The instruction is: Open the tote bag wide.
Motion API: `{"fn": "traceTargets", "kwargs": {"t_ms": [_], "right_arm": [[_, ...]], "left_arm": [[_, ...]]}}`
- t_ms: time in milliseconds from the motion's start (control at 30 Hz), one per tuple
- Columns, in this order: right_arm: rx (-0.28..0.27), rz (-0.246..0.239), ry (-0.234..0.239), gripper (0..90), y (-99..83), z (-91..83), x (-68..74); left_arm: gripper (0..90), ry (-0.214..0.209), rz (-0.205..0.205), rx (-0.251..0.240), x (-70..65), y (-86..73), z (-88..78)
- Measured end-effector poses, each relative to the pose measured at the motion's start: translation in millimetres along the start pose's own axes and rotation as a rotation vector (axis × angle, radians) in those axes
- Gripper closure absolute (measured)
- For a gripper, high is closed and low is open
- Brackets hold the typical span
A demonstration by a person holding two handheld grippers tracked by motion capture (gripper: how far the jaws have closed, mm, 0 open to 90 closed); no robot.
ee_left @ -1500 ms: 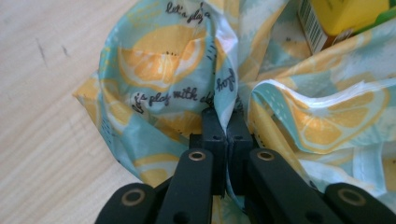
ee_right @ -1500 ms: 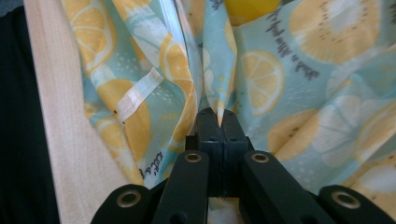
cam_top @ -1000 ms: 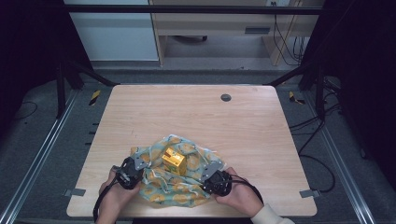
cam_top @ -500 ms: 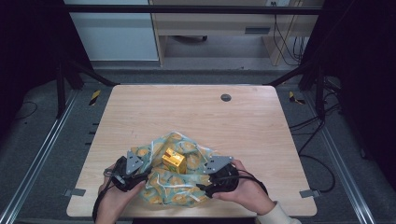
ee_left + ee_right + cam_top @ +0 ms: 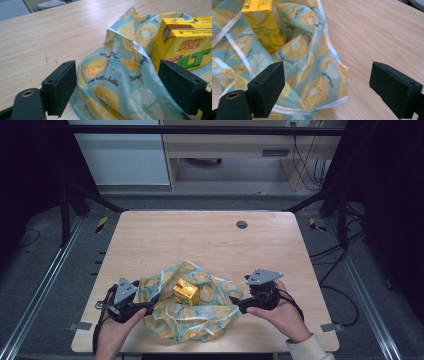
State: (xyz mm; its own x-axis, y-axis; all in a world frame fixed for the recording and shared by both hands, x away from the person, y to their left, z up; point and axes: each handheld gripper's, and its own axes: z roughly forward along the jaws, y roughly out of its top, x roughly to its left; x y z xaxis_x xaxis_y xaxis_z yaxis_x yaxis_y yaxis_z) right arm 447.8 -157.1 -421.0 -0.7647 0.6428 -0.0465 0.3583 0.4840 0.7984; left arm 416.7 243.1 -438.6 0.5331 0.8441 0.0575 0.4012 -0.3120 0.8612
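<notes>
Step in hand: wrapping yellow carton [image 5: 185, 292] in lemon-print cloth [image 5: 195, 312], lower centre of bench [image 5: 200, 240].
Left hand-held gripper [image 5: 149, 306] and right hand-held gripper [image 5: 235, 303]: jaws just opened, spread, cloth released.
Next, by judgement: re-pinch free corners, fold over carton.

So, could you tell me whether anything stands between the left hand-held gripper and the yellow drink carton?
Yes: a raised fold of the lemon-print cloth lies between the open left hand-held gripper and the yellow drink carton, covering the carton's near lower side.
</notes>
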Motion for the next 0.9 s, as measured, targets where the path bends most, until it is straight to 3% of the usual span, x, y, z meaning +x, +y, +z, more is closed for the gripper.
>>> {"fn": "traceTargets", "kwargs": {"t_ms": [133, 200, 500, 667, 833, 900], "right_arm": [[0.01, 0.026, -0.02, 11.4, -4.2, 4.0, -4.3], [0.014, 0.033, -0.023, 11.1, -5.8, 6.8, -4.9], [0.036, 0.049, -0.044, 11.2, -11.5, 12.3, -8.6], [0.028, 0.083, -0.062, 11.4, -14.8, 9.5, -18.4], [0.027, 0.107, -0.097, 11.2, -19.1, 6.5, -28.0], [0.023, 0.144, -0.107, 10.8, -22.0, 4.7, -33.5]], "left_arm": [[14.3, -0.045, -0.027, -0.024, -5.7, 2.5, 2.9], [14.1, -0.055, -0.019, -0.019, -10.0, 4.2, 6.2], [13.9, -0.046, -0.008, -0.047, -13.5, 12.1, 5.8], [13.9, -0.021, -0.037, -0.078, -0.4, 13.8, -3.1], [13.8, 0.011, -0.047, -0.069, 13.3, 9.8, -7.8], [13.7, 0.03, -0.065, -0.064, 21.3, 6.5, -9.1]]}}
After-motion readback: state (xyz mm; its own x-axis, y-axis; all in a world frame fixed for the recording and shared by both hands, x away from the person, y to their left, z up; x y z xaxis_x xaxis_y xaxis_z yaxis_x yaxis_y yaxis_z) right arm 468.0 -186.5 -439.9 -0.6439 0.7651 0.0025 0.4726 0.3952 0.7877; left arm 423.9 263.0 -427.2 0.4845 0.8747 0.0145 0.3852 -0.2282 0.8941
